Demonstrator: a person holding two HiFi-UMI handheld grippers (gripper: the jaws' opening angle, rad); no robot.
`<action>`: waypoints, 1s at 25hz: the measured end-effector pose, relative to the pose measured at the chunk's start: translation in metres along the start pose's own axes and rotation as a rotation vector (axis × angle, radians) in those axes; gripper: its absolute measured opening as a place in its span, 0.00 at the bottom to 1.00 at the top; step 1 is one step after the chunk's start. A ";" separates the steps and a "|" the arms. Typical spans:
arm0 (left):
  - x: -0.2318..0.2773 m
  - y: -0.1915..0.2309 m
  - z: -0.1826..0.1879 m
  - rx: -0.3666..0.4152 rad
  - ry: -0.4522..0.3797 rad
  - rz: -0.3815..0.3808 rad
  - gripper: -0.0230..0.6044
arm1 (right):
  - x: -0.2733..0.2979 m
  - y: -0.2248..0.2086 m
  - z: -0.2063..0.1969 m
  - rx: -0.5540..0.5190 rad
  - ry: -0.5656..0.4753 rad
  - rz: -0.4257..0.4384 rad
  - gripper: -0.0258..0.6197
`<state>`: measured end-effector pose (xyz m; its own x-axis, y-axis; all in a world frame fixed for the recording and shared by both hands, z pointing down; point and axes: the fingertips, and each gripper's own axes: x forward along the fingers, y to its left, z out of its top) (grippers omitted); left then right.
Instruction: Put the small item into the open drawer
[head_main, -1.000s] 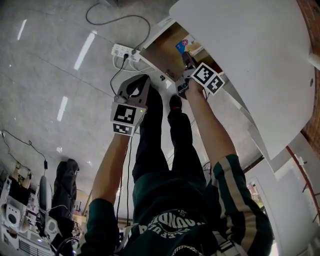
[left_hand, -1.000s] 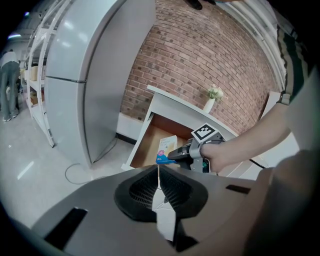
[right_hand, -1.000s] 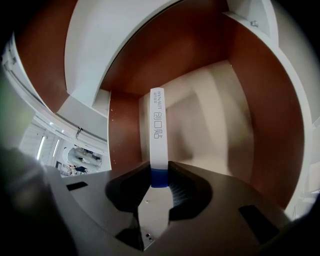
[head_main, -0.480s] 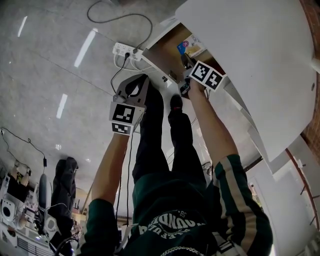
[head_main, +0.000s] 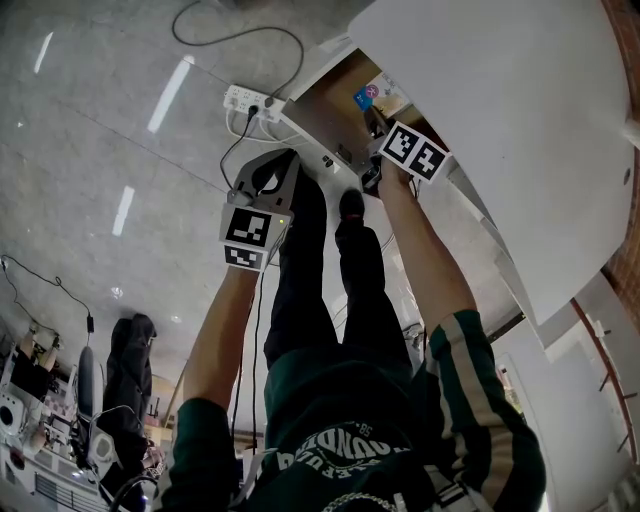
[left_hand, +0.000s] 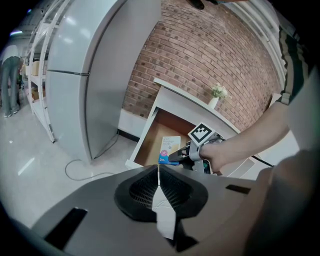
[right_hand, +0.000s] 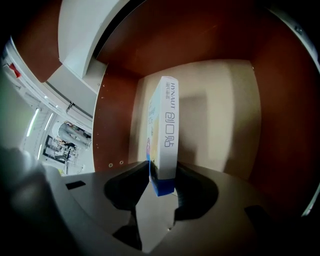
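Note:
The small item is a white-and-blue box (right_hand: 164, 135) standing on its narrow edge on the floor of the open wooden drawer (right_hand: 215, 110). My right gripper (right_hand: 162, 175) straddles the box's near blue end. Its jaws are opening, and the pads sit just off the box's sides. From the head view, the right gripper (head_main: 375, 120) reaches into the drawer (head_main: 290, 122) with the box (head_main: 365, 95) ahead of it. My left gripper (head_main: 262, 185) hangs above the floor, left of the drawer, shut and empty. In the left gripper view its jaws meet (left_hand: 159, 172), and the box (left_hand: 170, 148) lies in the drawer beyond.
A white power strip (head_main: 245, 100) with cables lies on the floor by the drawer's corner. The white cabinet top (head_main: 500, 120) overhangs the drawer. A tall grey cabinet (left_hand: 95, 75) and a brick wall (left_hand: 210, 55) stand behind, and a small plant (left_hand: 217, 92) tops the cabinet.
The head view barely shifts. The right gripper stays inside the drawer at the box, and the left gripper holds its place.

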<state>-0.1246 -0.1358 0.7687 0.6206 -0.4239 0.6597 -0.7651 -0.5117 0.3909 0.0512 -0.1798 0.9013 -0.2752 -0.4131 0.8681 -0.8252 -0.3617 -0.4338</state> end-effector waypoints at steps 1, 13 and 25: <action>0.000 -0.001 -0.001 0.001 0.002 -0.001 0.08 | 0.001 -0.003 0.000 0.000 0.001 -0.007 0.27; 0.004 0.001 -0.003 -0.005 0.011 -0.005 0.08 | 0.009 -0.018 -0.002 -0.033 0.019 -0.081 0.38; 0.001 0.002 -0.005 -0.001 0.011 -0.006 0.08 | -0.013 -0.016 -0.007 -0.074 -0.009 -0.129 0.26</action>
<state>-0.1263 -0.1334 0.7732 0.6235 -0.4121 0.6644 -0.7612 -0.5139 0.3956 0.0651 -0.1630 0.8986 -0.1599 -0.3748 0.9132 -0.8879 -0.3496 -0.2990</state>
